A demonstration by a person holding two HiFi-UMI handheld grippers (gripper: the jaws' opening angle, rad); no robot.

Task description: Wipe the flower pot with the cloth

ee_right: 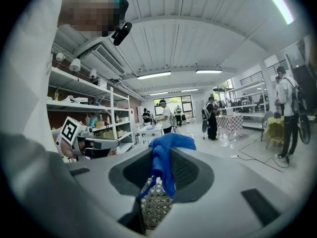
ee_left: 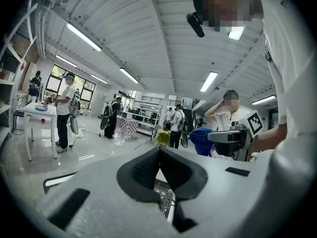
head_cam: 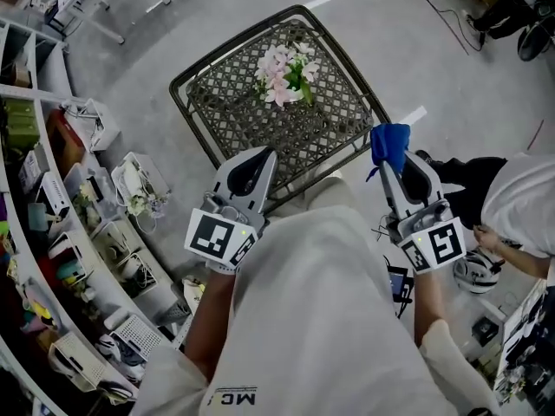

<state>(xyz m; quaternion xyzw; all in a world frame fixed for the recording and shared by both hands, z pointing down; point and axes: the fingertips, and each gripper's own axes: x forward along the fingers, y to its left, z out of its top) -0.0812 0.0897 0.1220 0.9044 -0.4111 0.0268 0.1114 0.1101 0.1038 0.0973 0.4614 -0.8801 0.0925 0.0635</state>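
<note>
A small pot (head_cam: 293, 96) of pink and white flowers (head_cam: 282, 69) stands on a dark metal lattice table (head_cam: 329, 137), toward its far side. My right gripper (head_cam: 389, 168) is shut on a blue cloth (head_cam: 390, 143), held near the table's right front corner. In the right gripper view the cloth (ee_right: 168, 155) hangs bunched from the closed jaws of that gripper (ee_right: 159, 151). My left gripper (head_cam: 258, 158) hovers over the table's front edge, shut and holding nothing; its tips (ee_left: 159, 149) meet. Neither gripper touches the pot.
White shelving (head_cam: 52, 189) crowded with boxes and baskets curves along the left. A person in a white shirt (head_cam: 520, 202) crouches at the right beside a helmet (head_cam: 475, 271). Several people stand by tables (ee_left: 42, 110) across the hall.
</note>
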